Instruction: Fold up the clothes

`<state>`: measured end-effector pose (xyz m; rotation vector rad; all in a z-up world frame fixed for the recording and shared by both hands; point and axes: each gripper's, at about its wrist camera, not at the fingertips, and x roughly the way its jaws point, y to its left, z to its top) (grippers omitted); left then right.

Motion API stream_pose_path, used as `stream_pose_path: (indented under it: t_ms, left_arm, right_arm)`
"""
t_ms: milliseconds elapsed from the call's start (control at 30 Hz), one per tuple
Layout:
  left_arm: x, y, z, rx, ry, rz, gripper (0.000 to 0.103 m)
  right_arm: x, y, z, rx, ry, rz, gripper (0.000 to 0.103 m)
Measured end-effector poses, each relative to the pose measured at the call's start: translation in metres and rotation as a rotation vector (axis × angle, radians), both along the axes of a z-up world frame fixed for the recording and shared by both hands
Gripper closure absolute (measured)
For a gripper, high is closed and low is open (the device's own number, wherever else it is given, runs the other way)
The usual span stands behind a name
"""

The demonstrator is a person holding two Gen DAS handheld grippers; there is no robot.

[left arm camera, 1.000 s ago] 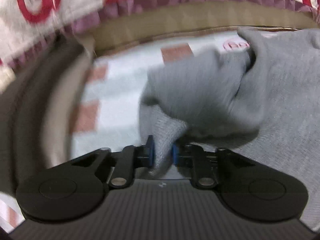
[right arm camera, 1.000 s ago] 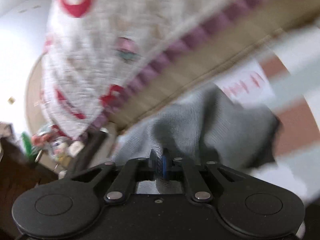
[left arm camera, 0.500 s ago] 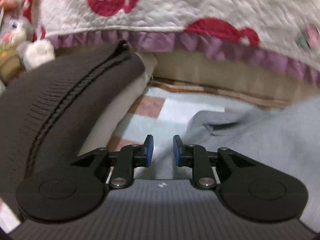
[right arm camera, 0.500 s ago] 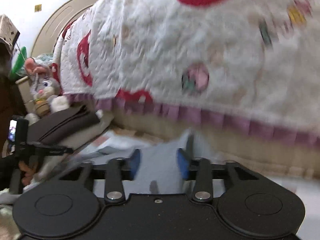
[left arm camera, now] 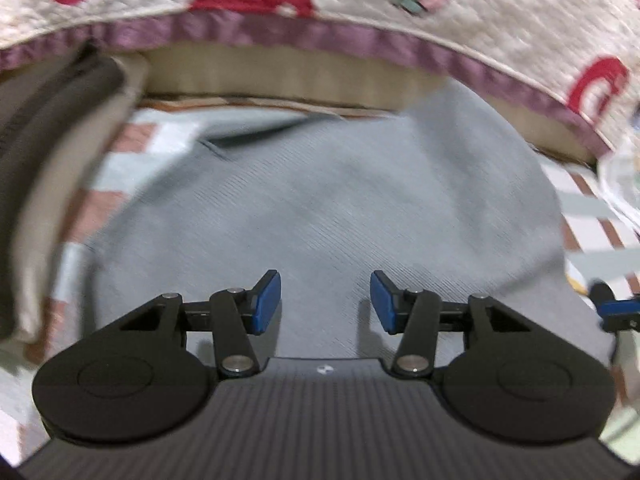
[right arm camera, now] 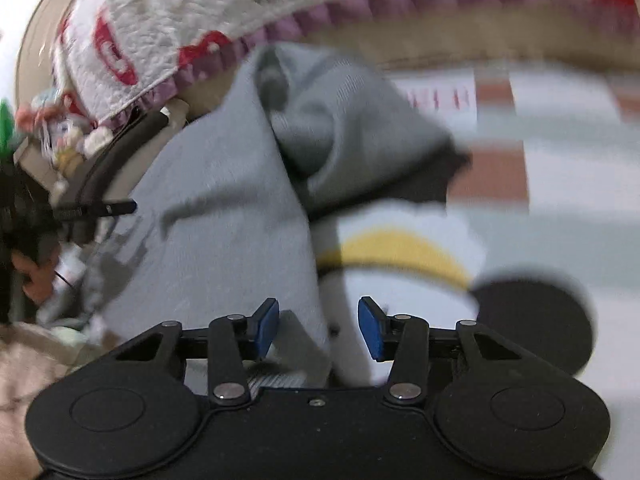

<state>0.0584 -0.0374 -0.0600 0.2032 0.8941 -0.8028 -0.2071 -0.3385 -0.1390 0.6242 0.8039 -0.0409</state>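
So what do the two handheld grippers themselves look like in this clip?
They look alike. The left gripper and right gripper each have a black body with two round discs, black linkage arms with silver pivot pins, and blue fingertip pads. The left body is ribbed, with a small white mark.

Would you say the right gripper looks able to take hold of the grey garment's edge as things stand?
Probably yes. The right gripper is open, and the grey garment has its edge running down between the blue fingers, with nothing covering it. Motion blur hides the exact height.
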Motion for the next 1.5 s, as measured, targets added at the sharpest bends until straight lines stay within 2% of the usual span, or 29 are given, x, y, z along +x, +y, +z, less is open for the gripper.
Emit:
stream_pose_path:
  t_ms: [33, 67, 100, 167, 233, 267, 300, 433, 533, 600, 700, 833, 867, 900, 933, 967, 1067, 1133, 1167, 1233, 1267, 1367, 1433, 1500]
  left_arm:
    - [-0.007, -0.003, 0.0, 0.007, -0.008, -0.029, 0.056]
    - [-0.014, -0.005, 0.0, 0.013, -0.016, -0.057, 0.056]
    - [-0.02, -0.008, 0.001, 0.018, -0.034, -0.084, 0.056]
    - [-0.03, -0.013, 0.004, 0.018, -0.075, -0.131, 0.056]
    - [-0.036, -0.015, 0.008, -0.008, -0.094, -0.172, 0.056]
    - [-0.039, -0.015, 0.01, -0.027, -0.094, -0.192, 0.056]
    - [-0.04, -0.015, 0.013, -0.058, -0.087, -0.215, 0.056]
    - [-0.053, -0.015, 0.024, -0.176, -0.068, -0.333, 0.053]
    - [-0.067, -0.016, 0.031, -0.248, -0.067, -0.437, 0.048]
    - [-0.075, -0.018, 0.032, -0.275, -0.048, -0.49, 0.041]
    - [-0.083, -0.024, 0.031, -0.275, -0.031, -0.512, 0.034]
    - [-0.073, -0.027, 0.026, -0.285, 0.018, -0.465, 0.032]
    - [-0.069, -0.027, 0.025, -0.276, 0.011, -0.442, 0.039]
    - [-0.065, -0.026, 0.024, -0.261, -0.004, -0.416, 0.07]
    - [-0.06, -0.025, 0.023, -0.247, -0.02, -0.39, 0.088]
    - [-0.055, -0.024, 0.022, -0.226, -0.027, -0.365, 0.094]
    - [-0.035, -0.015, 0.02, -0.225, -0.002, -0.277, 0.095]
    - [-0.025, -0.015, 0.015, -0.189, -0.007, -0.217, 0.095]
    - [-0.021, -0.015, 0.012, -0.163, -0.018, -0.19, 0.095]
    - [-0.01, -0.011, 0.006, -0.148, -0.001, -0.124, 0.095]
    - [-0.005, -0.009, 0.002, -0.145, 0.012, -0.089, 0.095]
    - [0.021, 0.005, -0.007, -0.214, 0.122, 0.022, 0.095]
    - [0.032, 0.012, -0.009, -0.243, 0.171, 0.062, 0.095]
    - [0.036, 0.015, -0.012, -0.236, 0.177, 0.086, 0.095]
  right_arm:
    - [-0.002, 0.0, -0.004, 0.062, -0.014, -0.002, 0.052]
    - [-0.005, 0.0, -0.008, 0.124, -0.027, -0.004, 0.047]
    - [-0.007, 0.0, -0.011, 0.184, -0.04, -0.006, 0.039]
    - [-0.006, 0.008, -0.019, 0.21, -0.043, 0.01, 0.038]
    - [0.01, 0.015, -0.009, 0.174, -0.063, 0.047, 0.051]
    - [0.018, 0.018, -0.004, 0.155, -0.073, 0.065, 0.07]
    - [0.025, 0.021, 0.001, 0.137, -0.083, 0.083, 0.078]
    - [0.056, 0.034, 0.022, 0.066, -0.123, 0.156, 0.083]
    - [0.076, 0.043, 0.05, 0.135, -0.196, 0.209, 0.085]
    - [0.09, 0.05, 0.069, 0.179, -0.244, 0.246, 0.086]
    - [0.109, 0.071, 0.09, 0.158, -0.285, 0.311, 0.087]
    - [0.127, 0.084, 0.103, 0.148, -0.315, 0.344, 0.09]
    - [0.13, 0.085, 0.105, 0.144, -0.322, 0.348, 0.09]
    - [0.134, 0.087, 0.107, 0.14, -0.329, 0.353, 0.09]
    - [0.137, 0.088, 0.109, 0.136, -0.336, 0.357, 0.09]
    - [0.141, 0.09, 0.11, 0.132, -0.343, 0.361, 0.09]
    - [0.134, 0.082, 0.108, 0.084, -0.325, 0.316, 0.086]
    - [0.125, 0.076, 0.105, 0.05, -0.319, 0.272, 0.08]
    - [0.121, 0.072, 0.103, 0.032, -0.316, 0.25, 0.074]
    - [0.108, 0.069, 0.099, -0.03, -0.296, 0.217, 0.072]
    - [0.103, 0.072, 0.095, -0.072, -0.271, 0.225, 0.071]
    - [0.088, 0.082, 0.084, -0.2, -0.194, 0.247, 0.065]
    - [0.084, 0.101, 0.073, -0.311, -0.142, 0.309, 0.061]
    - [0.083, 0.123, 0.066, -0.425, -0.117, 0.395, 0.06]
